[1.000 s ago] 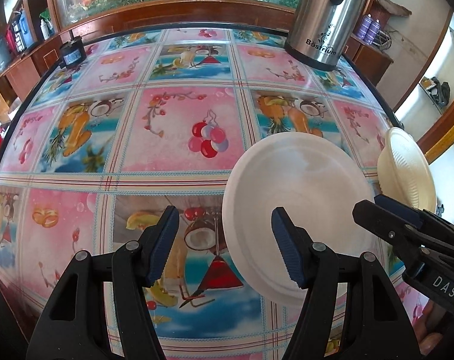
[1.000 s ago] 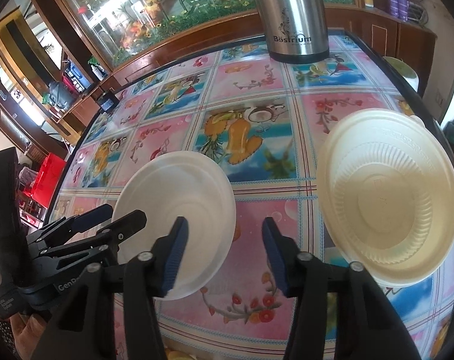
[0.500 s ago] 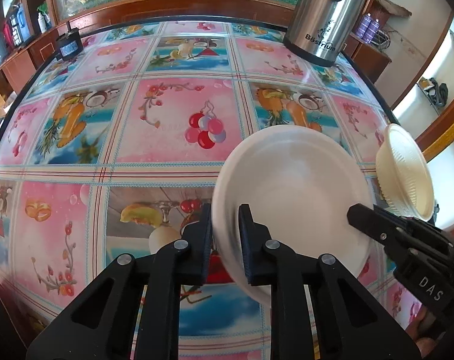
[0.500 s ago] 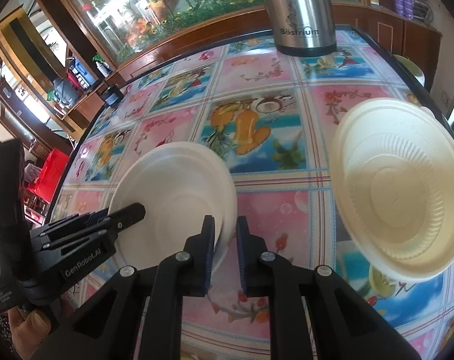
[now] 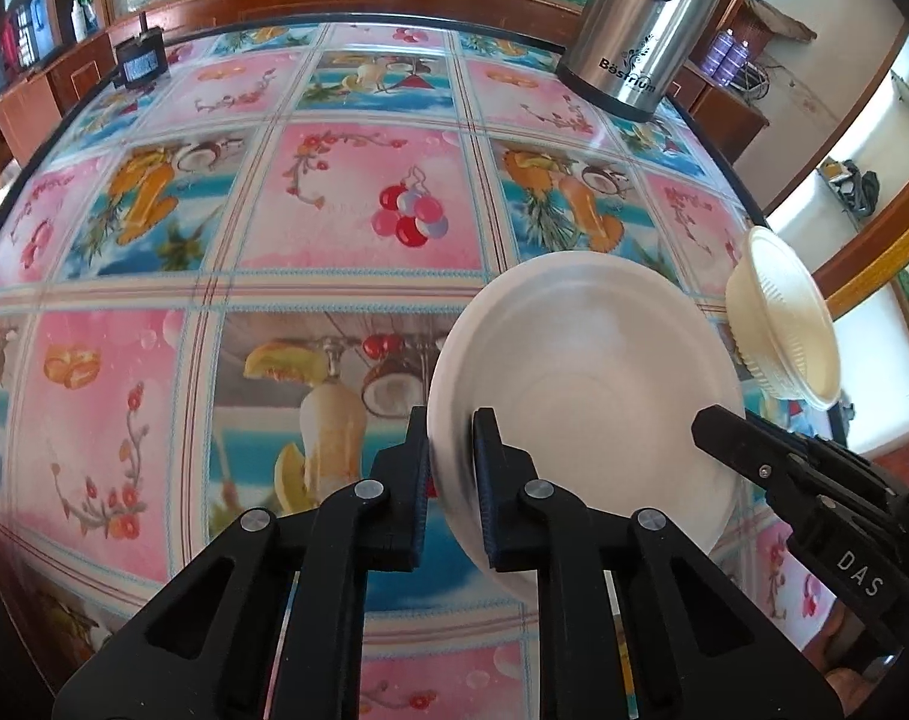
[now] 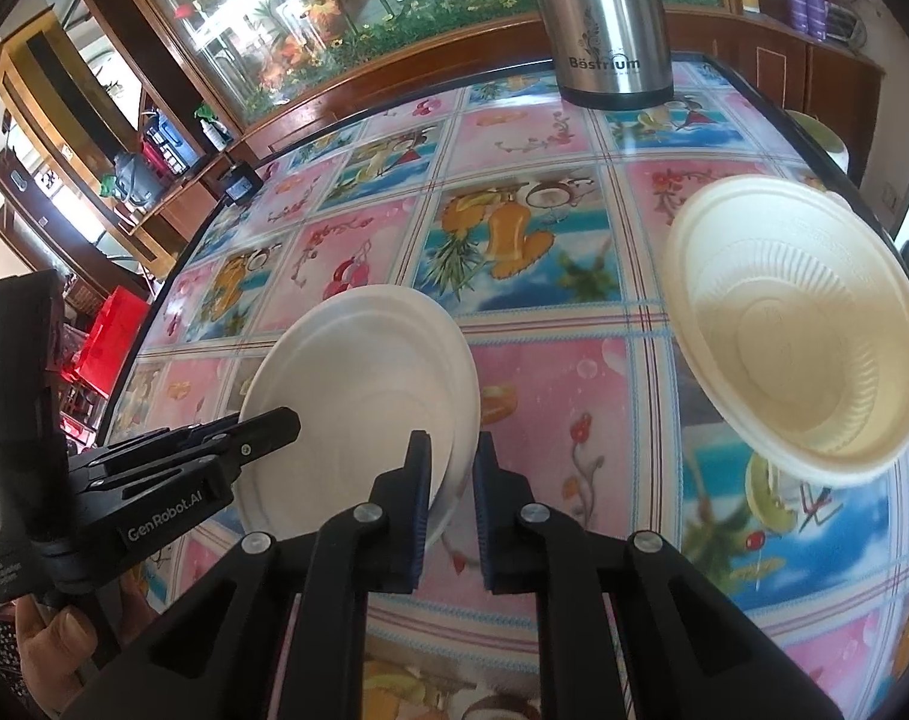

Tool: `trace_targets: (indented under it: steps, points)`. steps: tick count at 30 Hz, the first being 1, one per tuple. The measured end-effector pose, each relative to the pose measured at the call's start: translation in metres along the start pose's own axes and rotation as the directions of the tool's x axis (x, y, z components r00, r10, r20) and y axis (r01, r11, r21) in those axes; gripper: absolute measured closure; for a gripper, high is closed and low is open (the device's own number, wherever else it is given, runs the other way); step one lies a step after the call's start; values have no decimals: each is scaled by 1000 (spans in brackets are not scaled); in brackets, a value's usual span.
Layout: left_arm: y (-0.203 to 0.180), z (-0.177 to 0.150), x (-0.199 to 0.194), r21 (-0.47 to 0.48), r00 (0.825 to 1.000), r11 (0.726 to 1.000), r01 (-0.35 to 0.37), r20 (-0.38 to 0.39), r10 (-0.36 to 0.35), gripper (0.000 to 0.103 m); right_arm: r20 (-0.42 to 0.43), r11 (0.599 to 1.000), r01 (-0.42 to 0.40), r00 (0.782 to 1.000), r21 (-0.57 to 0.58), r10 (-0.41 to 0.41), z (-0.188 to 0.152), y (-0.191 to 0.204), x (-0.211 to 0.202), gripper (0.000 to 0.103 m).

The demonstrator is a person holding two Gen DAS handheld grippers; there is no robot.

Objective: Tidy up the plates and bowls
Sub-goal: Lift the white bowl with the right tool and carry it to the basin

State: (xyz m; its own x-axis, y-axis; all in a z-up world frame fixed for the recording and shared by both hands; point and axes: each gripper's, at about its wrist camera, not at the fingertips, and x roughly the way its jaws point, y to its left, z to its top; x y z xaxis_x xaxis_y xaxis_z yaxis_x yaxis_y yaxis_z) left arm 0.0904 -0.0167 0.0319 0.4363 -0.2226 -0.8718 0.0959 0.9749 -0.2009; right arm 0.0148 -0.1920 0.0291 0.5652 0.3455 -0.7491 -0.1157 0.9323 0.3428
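A white round plate lies on the patterned tablecloth, and both grippers hold it by opposite edges. My left gripper is shut on its left rim, which looks raised off the cloth. My right gripper is shut on the plate's right rim. Each gripper also shows in the other's view: the right gripper at the plate's far side, the left gripper over the plate's left part. A cream ribbed bowl stands apart to the right; the left wrist view shows this bowl near the table's right edge.
A tall steel urn stands at the far right of the table; it also shows as the urn. A small black device sits at the far left edge. Wooden cabinets and a glass tank with flowers surround the table. A hand holds the left gripper.
Both grippers' jaws went from wide open to shut on the plate's rims. The plate's left edge has tipped up from the cloth. The bowl has not moved.
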Motion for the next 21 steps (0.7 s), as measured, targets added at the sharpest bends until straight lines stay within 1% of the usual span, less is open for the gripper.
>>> trace_targets:
  steps: [8, 13, 21]
  points:
    - [3, -17, -20, 9, 1000, 1000, 7, 19, -7, 91, 3, 1000, -12, 1000, 0, 12, -13, 6, -10, 91]
    - [7, -30, -42, 12, 999, 1000, 3, 52, -4, 91, 20, 1000, -19, 1000, -20, 19, -21, 18, -21, 91]
    - [20, -51, -79, 23, 992, 999, -48, 119, 45, 91, 34, 997, -43, 998, -64, 45, -36, 47, -34, 91]
